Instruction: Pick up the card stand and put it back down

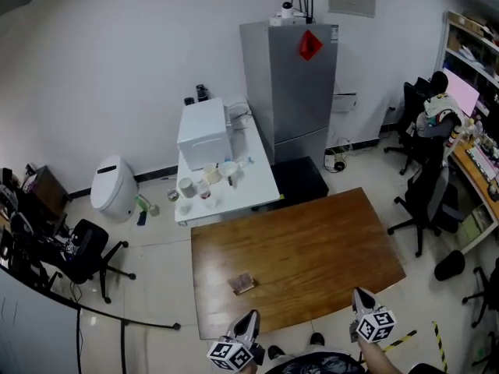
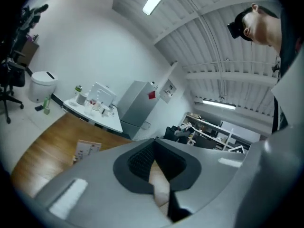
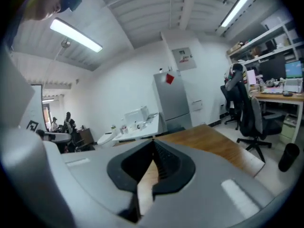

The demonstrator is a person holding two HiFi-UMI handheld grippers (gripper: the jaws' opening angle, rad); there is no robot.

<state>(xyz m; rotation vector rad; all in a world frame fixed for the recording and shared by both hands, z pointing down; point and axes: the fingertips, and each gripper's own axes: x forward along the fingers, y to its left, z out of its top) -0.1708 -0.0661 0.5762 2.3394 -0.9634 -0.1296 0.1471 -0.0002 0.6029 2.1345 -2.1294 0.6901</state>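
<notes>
The card stand point(image 1: 243, 283) is a small card in a low holder, standing on the brown wooden table point(image 1: 312, 248) near its front left part. In the left gripper view the card stand point(image 2: 87, 151) shows to the left of the jaws, clear of them. My left gripper point(image 1: 251, 316) hovers at the table's front edge, just behind the stand, its jaws shut with nothing between them. My right gripper point(image 1: 359, 293) is over the front right corner of the table, far from the stand, also shut and empty. Both gripper views point out across the table into the room.
Behind the wooden table stands a white table point(image 1: 261, 185) carrying a white box appliance point(image 1: 203, 131) and several cups. A grey fridge point(image 1: 292, 84) stands behind it. Office chairs point(image 1: 425, 201) and a seated person point(image 1: 437, 111) are at the right; a black chair point(image 1: 82, 248) is at the left.
</notes>
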